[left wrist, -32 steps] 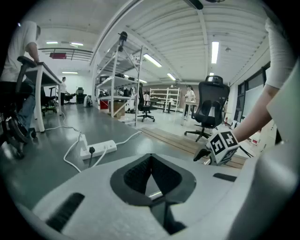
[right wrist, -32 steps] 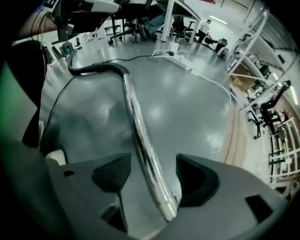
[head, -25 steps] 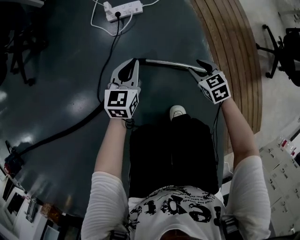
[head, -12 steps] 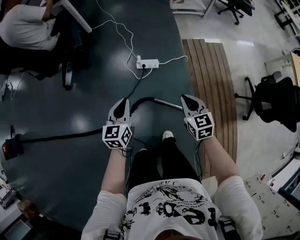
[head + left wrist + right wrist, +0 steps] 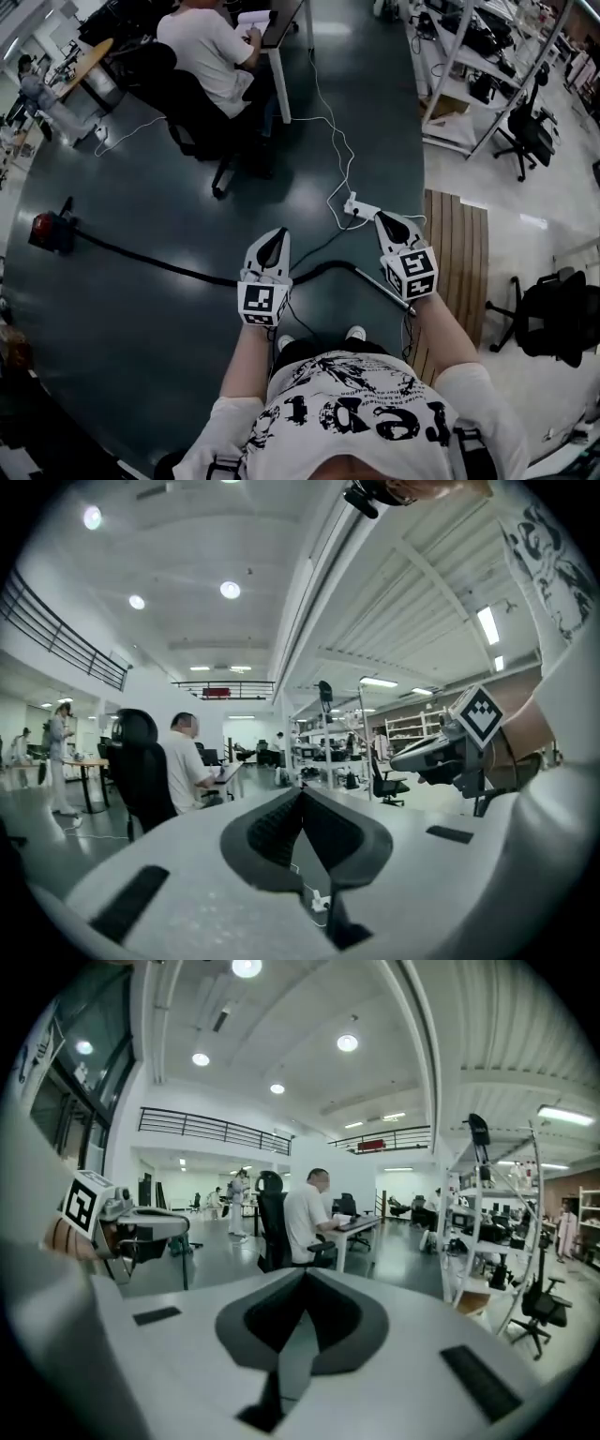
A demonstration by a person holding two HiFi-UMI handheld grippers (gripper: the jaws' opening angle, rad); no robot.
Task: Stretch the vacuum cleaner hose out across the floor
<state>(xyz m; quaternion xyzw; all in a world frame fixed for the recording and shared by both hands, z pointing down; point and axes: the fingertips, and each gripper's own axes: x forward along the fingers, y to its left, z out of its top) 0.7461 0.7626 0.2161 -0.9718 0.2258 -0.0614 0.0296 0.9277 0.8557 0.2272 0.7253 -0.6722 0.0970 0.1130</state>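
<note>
Jaws on my left gripper are pressed together at the tips with nothing between them, and those on my right gripper are closed and empty in the same way. I hold both out in front of my chest, side by side and apart, pointing roughly level across the room rather than down at the floor. The vacuum cleaner hose lies below them on the dark floor and neither gripper touches it. It runs as a long black line from the red vacuum cleaner near the left edge of the dark floor towards my feet. There it passes under my left gripper in the head view, arches up and joins a metal tube that slants towards the wooden strip at the floor's right edge. A white power strip sits just beyond the arch, with white cables trailing off to a desk where a person sits in a dark chair.
</note>
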